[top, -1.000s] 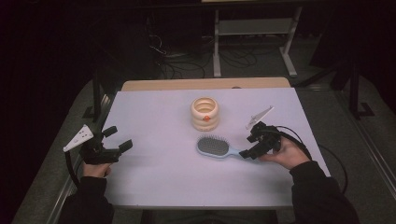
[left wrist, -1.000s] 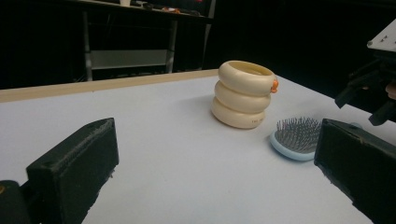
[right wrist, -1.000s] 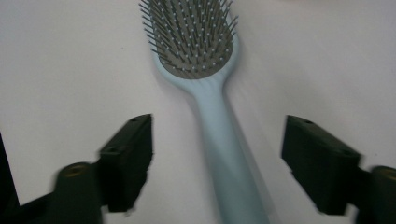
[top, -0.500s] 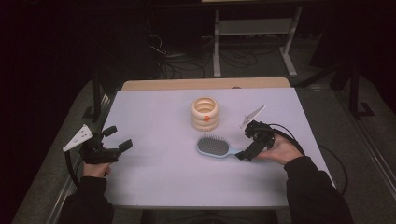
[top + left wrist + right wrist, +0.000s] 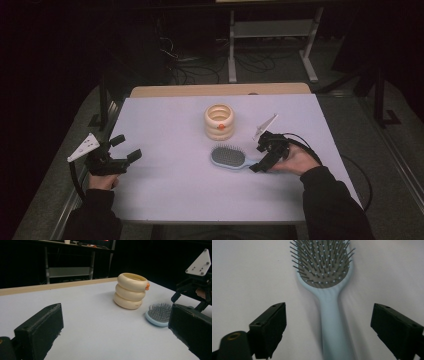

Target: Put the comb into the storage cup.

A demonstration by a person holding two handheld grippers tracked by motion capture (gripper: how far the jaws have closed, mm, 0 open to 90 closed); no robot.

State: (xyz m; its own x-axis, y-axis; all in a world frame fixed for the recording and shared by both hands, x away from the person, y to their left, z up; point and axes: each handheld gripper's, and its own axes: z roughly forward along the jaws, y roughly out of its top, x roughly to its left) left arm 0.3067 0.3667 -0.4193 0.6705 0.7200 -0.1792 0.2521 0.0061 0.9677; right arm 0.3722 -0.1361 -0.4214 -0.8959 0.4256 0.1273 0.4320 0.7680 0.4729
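Note:
A light blue hairbrush (image 5: pixel 227 156) lies bristles up on the white table (image 5: pixel 165 120), right of the middle, with its handle (image 5: pixel 334 327) pointing at my right gripper (image 5: pixel 256 158). That gripper's jaws stand open on either side of the handle, with gaps on both sides. They have just been closing a little around it. A cream stack of three rings (image 5: pixel 219 121) with an orange knob stands behind the brush. My left gripper (image 5: pixel 126 148) rests open and empty at the table's left edge, aimed at the ring stack (image 5: pixel 130 290) and the brush (image 5: pixel 158 315).
A wooden strip (image 5: pixel 220 90) borders the table's far edge. Behind it, in the dark, stand a metal shelf frame (image 5: pixel 272 30) and floor cables. Bare tabletop spreads between the two grippers and along the front edge.
My right gripper has moved left and a little down, so the brush handle now lies between its jaws. The left gripper, brush and rings have stayed put.

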